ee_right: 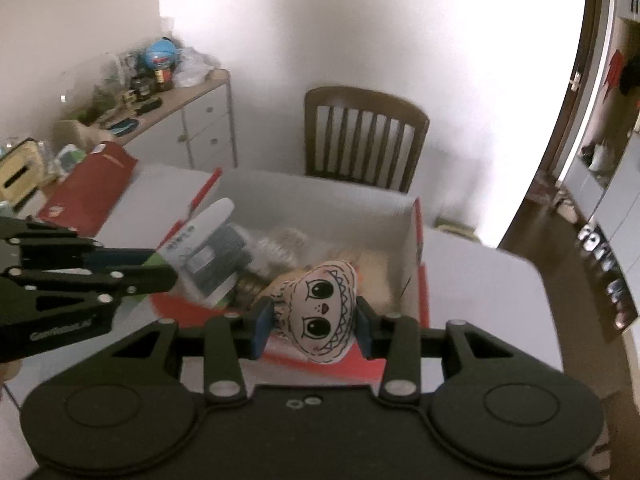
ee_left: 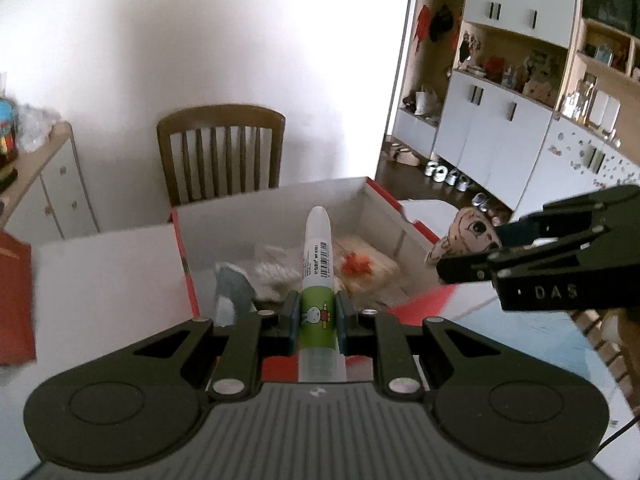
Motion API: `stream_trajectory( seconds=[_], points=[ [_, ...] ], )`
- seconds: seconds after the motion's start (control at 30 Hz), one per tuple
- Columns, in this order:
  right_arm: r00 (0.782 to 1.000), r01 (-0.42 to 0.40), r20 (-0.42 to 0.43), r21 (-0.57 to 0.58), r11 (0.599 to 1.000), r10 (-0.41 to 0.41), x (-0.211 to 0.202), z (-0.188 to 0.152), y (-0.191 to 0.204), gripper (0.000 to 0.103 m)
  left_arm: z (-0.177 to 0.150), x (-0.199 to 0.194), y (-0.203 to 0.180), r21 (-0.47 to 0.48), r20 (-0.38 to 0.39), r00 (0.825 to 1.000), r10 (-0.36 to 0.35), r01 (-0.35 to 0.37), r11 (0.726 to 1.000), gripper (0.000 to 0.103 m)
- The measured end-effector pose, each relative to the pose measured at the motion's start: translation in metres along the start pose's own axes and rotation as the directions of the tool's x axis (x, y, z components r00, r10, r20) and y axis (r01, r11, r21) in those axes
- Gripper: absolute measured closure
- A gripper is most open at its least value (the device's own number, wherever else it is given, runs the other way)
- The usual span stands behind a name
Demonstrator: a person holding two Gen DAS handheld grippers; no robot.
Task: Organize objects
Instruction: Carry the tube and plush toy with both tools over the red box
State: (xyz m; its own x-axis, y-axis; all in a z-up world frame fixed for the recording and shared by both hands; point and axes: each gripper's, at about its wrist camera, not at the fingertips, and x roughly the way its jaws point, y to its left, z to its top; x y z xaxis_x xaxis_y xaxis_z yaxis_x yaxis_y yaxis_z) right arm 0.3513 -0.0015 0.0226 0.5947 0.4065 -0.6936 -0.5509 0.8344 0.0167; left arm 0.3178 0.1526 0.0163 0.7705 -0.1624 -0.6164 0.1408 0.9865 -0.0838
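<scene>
My left gripper (ee_left: 317, 316) is shut on a white tube with a green cartoon label (ee_left: 318, 280), held over the near edge of an open red-and-white cardboard box (ee_left: 276, 204). My right gripper (ee_right: 314, 322) is shut on a small white cloth doll with big drawn eyes (ee_right: 320, 308), held above the same box (ee_right: 332, 192). The doll (ee_left: 464, 240) and right gripper (ee_left: 468, 264) show at the right of the left wrist view. The tube (ee_right: 200, 228) and left gripper (ee_right: 160, 268) show at the left of the right wrist view. Several items lie in the box: a grey-white object (ee_left: 232, 288), white cord (ee_left: 276, 272) and a tan packet (ee_left: 368, 268).
The box stands on a white table (ee_right: 488, 288). A wooden chair (ee_left: 222, 152) is behind it. A red book (ee_right: 92, 188) lies at the table's left. A cluttered sideboard (ee_right: 160, 100) stands at the left wall, and shelving with shoes (ee_left: 500, 120) at the right.
</scene>
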Motion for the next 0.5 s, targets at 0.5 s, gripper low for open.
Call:
stream_trajectory(
  seconds=[0.5],
  points=[
    [0.99, 0.069, -0.126, 0.056, 0.996, -0.062, 0.094, 0.017, -0.028, 0.062, 0.03, 0.092, 0.023, 0.096, -0.097, 0.992, 0.076, -0.067, 0.993, 0.086]
  ],
)
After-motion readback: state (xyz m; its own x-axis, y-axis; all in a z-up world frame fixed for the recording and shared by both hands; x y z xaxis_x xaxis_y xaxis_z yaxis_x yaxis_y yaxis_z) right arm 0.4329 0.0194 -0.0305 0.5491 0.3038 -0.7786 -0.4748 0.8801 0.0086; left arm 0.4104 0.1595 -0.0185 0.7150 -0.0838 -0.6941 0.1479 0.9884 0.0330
